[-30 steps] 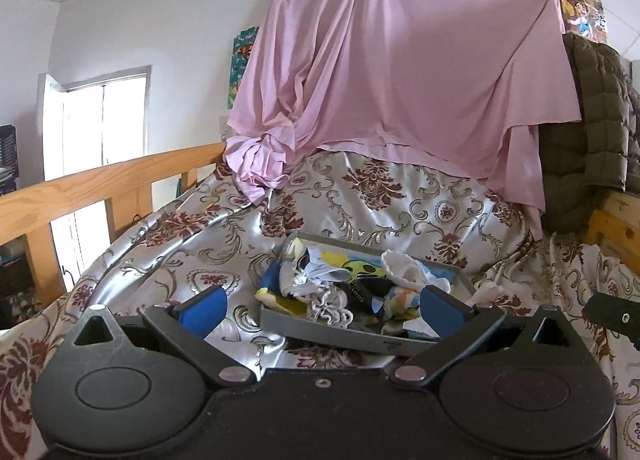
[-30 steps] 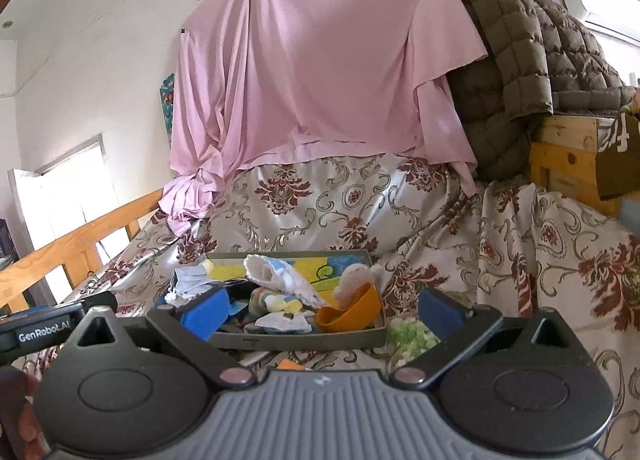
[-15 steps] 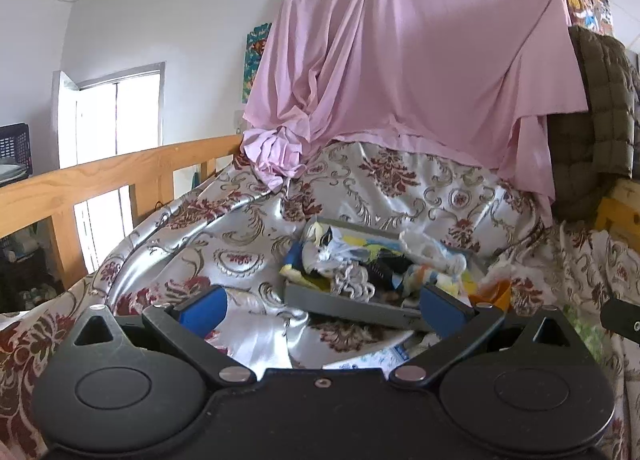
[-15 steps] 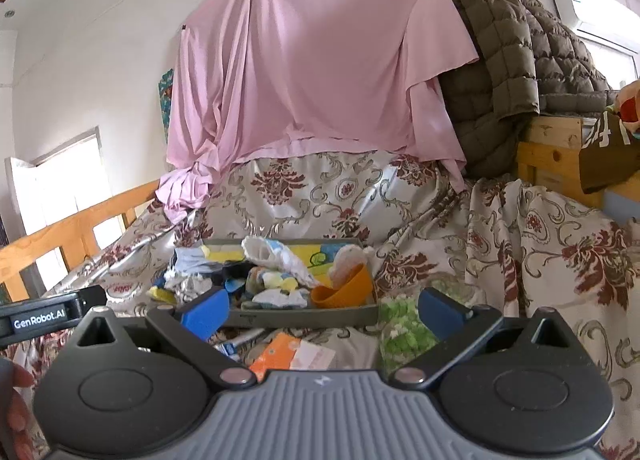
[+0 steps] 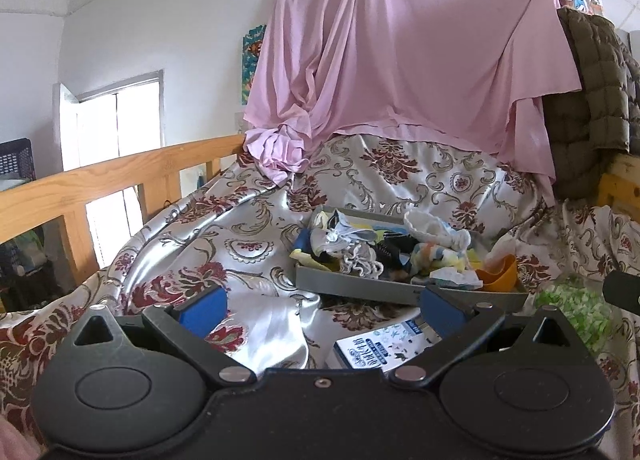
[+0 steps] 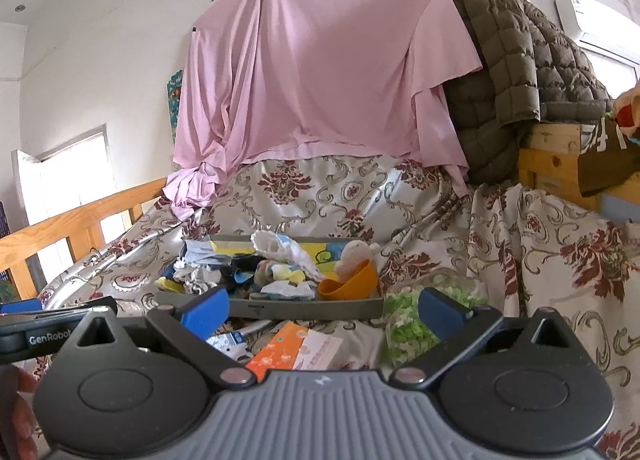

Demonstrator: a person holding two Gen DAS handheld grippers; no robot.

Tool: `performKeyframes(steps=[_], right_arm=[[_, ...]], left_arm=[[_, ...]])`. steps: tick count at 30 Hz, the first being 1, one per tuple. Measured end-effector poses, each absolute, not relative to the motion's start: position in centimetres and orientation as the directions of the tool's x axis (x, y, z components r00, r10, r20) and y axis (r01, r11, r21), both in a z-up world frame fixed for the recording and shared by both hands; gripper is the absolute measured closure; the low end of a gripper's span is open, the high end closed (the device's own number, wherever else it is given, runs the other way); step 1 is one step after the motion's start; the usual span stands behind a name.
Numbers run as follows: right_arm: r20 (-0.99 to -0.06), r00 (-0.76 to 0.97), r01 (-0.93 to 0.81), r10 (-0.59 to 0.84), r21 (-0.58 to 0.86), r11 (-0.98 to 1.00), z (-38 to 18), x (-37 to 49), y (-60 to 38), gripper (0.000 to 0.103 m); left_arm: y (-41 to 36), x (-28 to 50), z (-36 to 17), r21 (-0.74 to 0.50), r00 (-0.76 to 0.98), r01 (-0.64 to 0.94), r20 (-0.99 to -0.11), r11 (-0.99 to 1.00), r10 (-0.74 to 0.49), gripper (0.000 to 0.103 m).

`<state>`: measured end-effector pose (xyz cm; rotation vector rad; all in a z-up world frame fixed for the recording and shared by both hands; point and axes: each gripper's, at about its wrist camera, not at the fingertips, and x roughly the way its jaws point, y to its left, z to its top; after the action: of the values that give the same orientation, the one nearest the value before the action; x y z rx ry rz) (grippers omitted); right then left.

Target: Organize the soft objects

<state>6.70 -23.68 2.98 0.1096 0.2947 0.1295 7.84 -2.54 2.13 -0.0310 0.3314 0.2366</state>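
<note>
A grey tray (image 5: 352,283) (image 6: 320,307) sits on the floral bedspread, heaped with small soft items: a white sock (image 5: 434,229) (image 6: 280,247), a frilly white scrunchie (image 5: 362,262), pale cloths and a dark piece. An orange cup (image 5: 500,279) (image 6: 351,279) lies on its side at the tray's right end. My left gripper (image 5: 320,302) is open, held just short of the tray's near wall with nothing between its blue pads. My right gripper (image 6: 320,308) is open too, in front of the tray, and empty.
A bag of green bits (image 6: 416,316) (image 5: 576,310) lies right of the tray. An orange and white packet (image 6: 296,346) and a blue printed packet (image 5: 384,344) lie before it. A wooden rail (image 5: 100,180) runs along the left. A pink sheet (image 6: 320,80) and brown quilted jacket (image 6: 512,72) hang behind.
Both grippers have drawn back from the tray and lifted slightly, so the packets and the green bag in front of it have come into view. Both stay open.
</note>
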Motion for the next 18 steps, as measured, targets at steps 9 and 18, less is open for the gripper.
performKeyframes(steps=[9,18], right_arm=[[-0.325,0.936,-0.101,0.133,0.115,0.988,1.1,6.0,-23.6,0.000],[-0.358,0.923,-0.113,0.138,0.089,0.990,0.1,5.9,-23.3,0.000]], left_arm=[[-2.8,7.1,0.2,0.029,0.901,-0.214,-0.380,0.976,0.209,0.001],[-2.8,7.2,-0.9,0.029,0.882,-0.227,-0.417,0.973,0.219,0.001]])
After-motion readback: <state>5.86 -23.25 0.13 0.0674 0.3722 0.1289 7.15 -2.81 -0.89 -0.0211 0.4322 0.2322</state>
